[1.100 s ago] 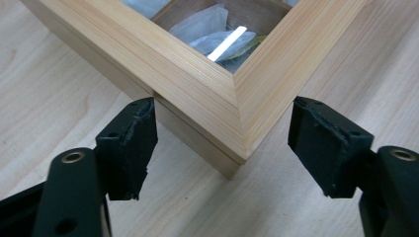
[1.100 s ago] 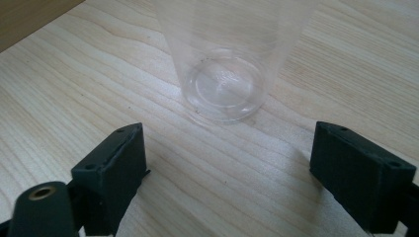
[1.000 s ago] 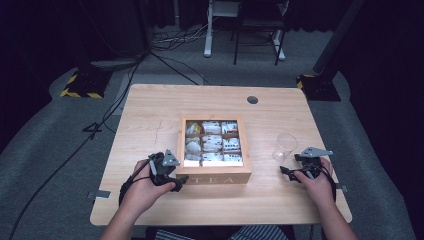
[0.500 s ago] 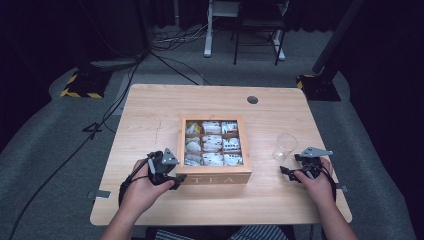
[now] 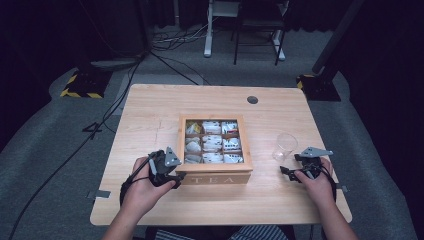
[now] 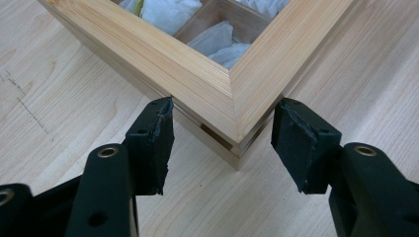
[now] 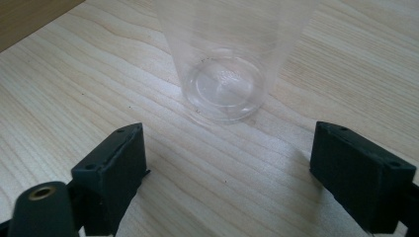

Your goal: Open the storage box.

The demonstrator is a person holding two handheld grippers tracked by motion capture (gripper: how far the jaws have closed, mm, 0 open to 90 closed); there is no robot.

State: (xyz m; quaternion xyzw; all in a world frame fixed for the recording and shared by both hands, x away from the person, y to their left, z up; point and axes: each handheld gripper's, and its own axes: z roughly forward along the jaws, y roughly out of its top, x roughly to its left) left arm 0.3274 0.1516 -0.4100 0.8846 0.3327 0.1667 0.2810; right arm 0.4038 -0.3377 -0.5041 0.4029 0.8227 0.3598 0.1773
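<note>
Tabletop in the high view carries a wooden tea box at its middle, open and packed with tea bags. The left hand-held gripper sits at the box's near left corner; the right hand-held gripper lies right of the box, just before a clear plastic cup.

Left gripper view: the 2 jaws stand apart, straddling the box corner, each close against a side.

Right gripper view: jaws spread wide, the upright cup just beyond them, untouched.

The word "TEA" stands on the front wall of the wooden box of tea bags.
</note>
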